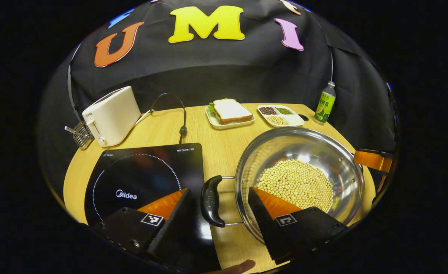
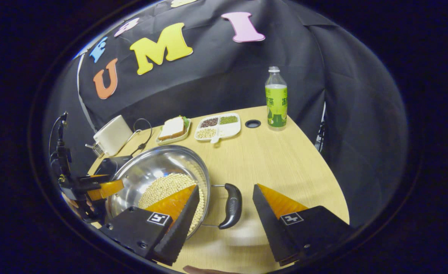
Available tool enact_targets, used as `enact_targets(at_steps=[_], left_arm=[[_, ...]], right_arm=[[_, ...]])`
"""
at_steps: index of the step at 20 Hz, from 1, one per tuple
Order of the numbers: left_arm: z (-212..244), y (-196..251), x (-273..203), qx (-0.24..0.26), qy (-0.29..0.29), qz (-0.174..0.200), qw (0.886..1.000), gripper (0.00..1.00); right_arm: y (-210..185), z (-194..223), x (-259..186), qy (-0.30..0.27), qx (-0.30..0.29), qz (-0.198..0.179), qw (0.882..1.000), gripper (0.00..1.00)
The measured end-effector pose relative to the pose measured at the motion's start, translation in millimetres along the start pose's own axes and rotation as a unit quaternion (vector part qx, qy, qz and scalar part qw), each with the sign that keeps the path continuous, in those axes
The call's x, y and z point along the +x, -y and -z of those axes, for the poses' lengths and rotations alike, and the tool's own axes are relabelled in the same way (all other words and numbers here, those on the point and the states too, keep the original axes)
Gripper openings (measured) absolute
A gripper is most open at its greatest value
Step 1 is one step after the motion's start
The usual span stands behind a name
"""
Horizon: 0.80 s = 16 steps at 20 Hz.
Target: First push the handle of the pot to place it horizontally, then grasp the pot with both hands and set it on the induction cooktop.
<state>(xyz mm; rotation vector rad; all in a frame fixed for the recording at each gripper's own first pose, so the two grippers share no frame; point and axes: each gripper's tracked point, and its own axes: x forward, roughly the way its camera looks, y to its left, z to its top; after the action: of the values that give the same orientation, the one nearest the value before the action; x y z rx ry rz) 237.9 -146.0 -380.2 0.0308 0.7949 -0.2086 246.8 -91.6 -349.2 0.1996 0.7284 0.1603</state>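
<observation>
Straddling the pot's [image 1: 300, 179] two black side handles, I hold both grippers' fingers spread, unclamped. Beside the induction cooktop [image 1: 144, 182] near the counter's front edge, the soybean-filled pot may tip if one slips.

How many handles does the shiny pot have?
2. One black handle sits on the pot side nearest the induction cooktop, between the left gripper fingers. The other handle sits on the opposite side, between the right gripper fingers.
</observation>
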Motion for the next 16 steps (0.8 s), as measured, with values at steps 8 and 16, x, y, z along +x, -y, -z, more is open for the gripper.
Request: enact_targets(at_steps=[8, 16], left_arm=[[-1, -1, 7, 0.015, -0.009, -0.011, 1.0, 0.68], [-5, -1, 12, 0.008, -0.02, -0.007, 1.0, 0.67]], right_arm=[[-4, 12, 15, -0.031, 0.016, -0.002, 0.999, 0.66], [-3, 17, 22, -0.049, 0.005, -0.003, 0.999, 0.63]])
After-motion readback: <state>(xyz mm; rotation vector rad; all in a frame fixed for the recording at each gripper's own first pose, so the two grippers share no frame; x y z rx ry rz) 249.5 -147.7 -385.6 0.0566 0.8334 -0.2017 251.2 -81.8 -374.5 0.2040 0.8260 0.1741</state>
